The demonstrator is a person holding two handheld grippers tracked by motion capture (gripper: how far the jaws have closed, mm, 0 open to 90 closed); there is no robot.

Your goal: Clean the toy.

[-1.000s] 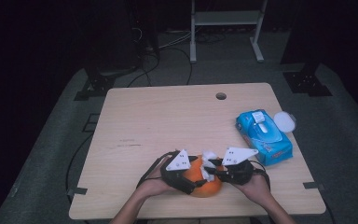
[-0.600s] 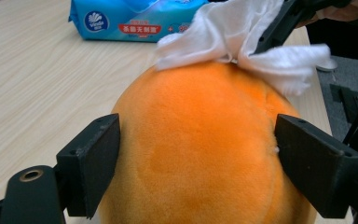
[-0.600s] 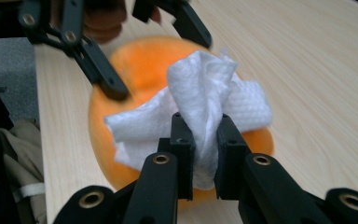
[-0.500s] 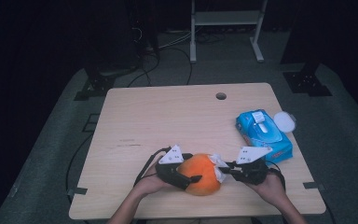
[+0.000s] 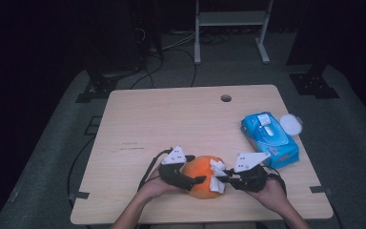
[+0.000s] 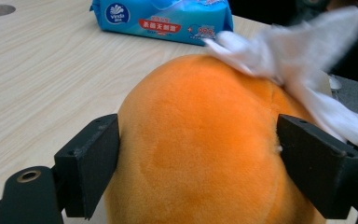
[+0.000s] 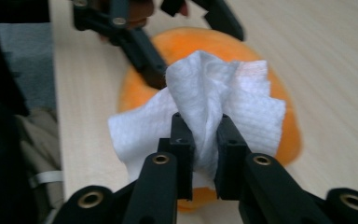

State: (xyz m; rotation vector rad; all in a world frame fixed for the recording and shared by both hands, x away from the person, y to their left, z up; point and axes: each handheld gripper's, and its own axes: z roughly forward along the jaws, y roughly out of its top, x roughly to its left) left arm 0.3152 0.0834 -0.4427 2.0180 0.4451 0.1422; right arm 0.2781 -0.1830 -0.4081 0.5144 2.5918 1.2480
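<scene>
While the left gripper [image 5: 190, 180] clamps the orange plush [image 5: 201, 175] steady at the tabletop's [image 5: 171, 119] six o'clock edge, the right gripper [image 7: 204, 135] pinches a white wipe [image 7: 214, 105] against it, apparently for wiping.

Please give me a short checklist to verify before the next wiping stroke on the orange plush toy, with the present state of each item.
1. Left gripper holds the round orange plush toy, one jaw on each side: ok.
2. Right gripper pinches the crumpled white wipe: ok.
3. Wipe touches the toy's surface: ok, it lies on the toy in the left gripper view.
4. Toy rests on the light wooden table: ok.
5. Blue wipes pack stands apart from the toy: ok.
6. Toy surface clean: cannot tell.
</scene>
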